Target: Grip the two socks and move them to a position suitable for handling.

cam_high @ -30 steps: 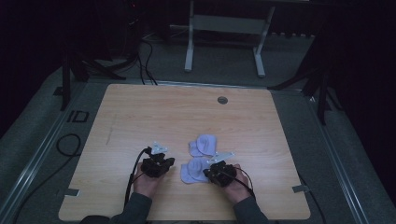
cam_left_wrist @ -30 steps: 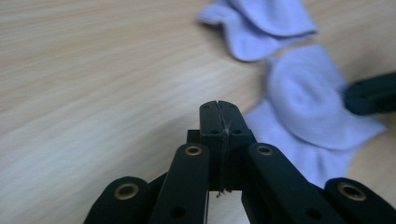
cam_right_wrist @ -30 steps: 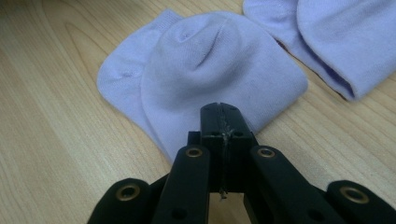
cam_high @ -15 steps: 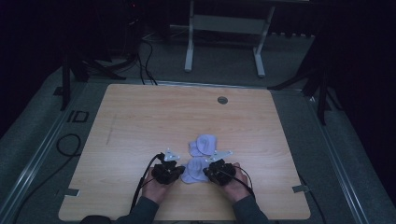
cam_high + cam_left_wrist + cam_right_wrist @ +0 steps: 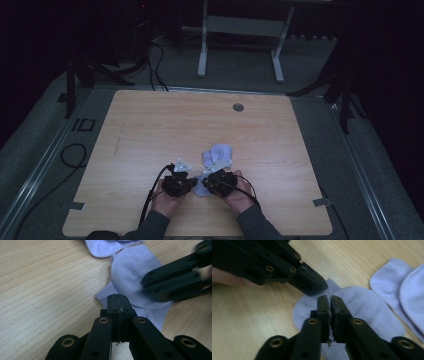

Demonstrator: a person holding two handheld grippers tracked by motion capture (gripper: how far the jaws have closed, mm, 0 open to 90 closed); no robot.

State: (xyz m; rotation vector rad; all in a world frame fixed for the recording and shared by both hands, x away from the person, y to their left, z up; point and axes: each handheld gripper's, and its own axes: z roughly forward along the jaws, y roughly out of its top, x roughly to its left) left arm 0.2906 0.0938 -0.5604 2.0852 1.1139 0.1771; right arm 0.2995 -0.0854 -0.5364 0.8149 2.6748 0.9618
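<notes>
Two pale lilac socks lie on the wooden table [image 5: 150,130]. The far sock [image 5: 218,152] [image 5: 105,246] [image 5: 397,282] lies flat beyond my hands. The near sock [image 5: 199,189] [image 5: 130,270] [image 5: 362,305] lies between both grippers. My left gripper [image 5: 192,181] [image 5: 117,298] is shut, its tips at the sock's ribbed cuff with no cloth visibly pinched. My right gripper [image 5: 204,181] [image 5: 330,300] hovers over the same sock; its jaws have just been opening and stand a narrow slit apart, with nothing between them. The two grippers' tips almost meet.
A round cable hole [image 5: 238,107] sits near the table's far edge. Beyond it stands a metal frame [image 5: 240,30] on the dark floor, with cables [image 5: 70,155] at the left. Tape marks [image 5: 74,205] flag the near corners.
Both hands have drawn together over the near sock, the left going right and the right going left. The near sock is now mostly covered by them.
</notes>
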